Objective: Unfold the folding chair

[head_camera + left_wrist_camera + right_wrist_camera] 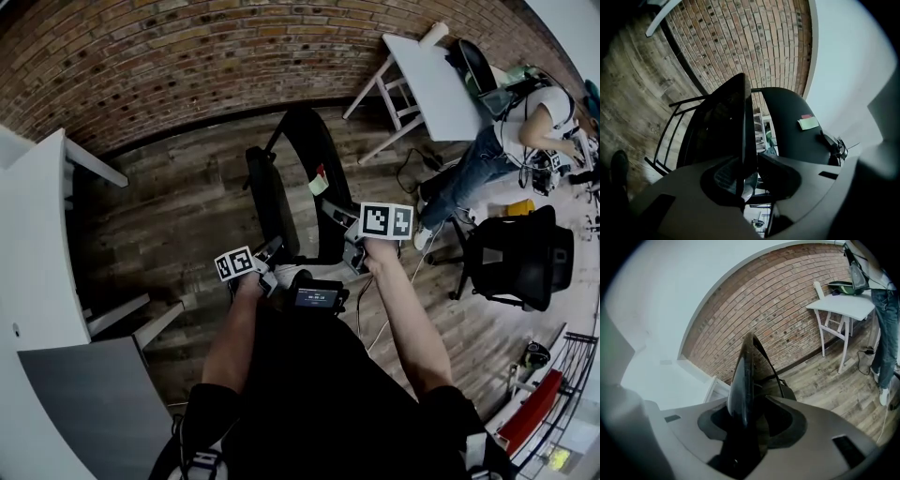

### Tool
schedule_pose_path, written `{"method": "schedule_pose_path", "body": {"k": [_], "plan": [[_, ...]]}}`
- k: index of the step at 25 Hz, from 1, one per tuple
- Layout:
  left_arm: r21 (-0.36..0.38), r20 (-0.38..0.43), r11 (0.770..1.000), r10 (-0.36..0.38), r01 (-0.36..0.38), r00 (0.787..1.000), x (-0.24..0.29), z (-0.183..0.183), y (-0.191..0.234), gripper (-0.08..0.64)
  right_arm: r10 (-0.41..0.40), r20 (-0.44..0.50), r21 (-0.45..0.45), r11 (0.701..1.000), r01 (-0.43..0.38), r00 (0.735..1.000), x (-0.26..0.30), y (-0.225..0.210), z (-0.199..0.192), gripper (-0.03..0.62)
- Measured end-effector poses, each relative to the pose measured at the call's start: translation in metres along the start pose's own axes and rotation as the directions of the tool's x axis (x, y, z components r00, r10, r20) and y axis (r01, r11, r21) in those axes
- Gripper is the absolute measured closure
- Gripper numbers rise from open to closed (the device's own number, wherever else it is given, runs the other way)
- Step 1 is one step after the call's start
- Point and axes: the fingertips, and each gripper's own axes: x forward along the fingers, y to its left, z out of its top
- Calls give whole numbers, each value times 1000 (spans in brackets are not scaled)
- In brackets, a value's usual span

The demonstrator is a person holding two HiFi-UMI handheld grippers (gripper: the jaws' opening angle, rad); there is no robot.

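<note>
Head view shows the folding chair (274, 202) part-closed on the floor (169, 225) before me, my left fingers (780, 171) clenched on its left panel (740, 126) and my right fingers (787, 420) on its right panel (743, 376), so I judge the unfolding just begun and should next spread them apart.

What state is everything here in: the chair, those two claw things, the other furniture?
Chair: partly unfolded, panels apart.
Left gripper: shut on the flat panel.
Right gripper: shut on the rounded panel.
Office chair: upright, nobody on it.
Table: standing.
</note>
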Motion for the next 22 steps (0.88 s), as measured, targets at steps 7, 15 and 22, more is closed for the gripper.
{"method": "schedule_pose_path", "body": {"k": [7, 15, 22], "plan": [[102, -8, 987, 123, -122, 992, -16, 6, 16, 422, 9, 5, 1, 1000, -9, 1000, -1, -11, 2, 428], [114, 49, 943, 308, -312, 950, -49, 19, 61, 318, 15, 21, 9, 1000, -15, 1000, -2, -45, 3, 456], [117, 54, 929, 348, -352, 936, -62, 23, 85, 318, 32, 26, 17, 999, -32, 999, -5, -70, 4, 468]]}}
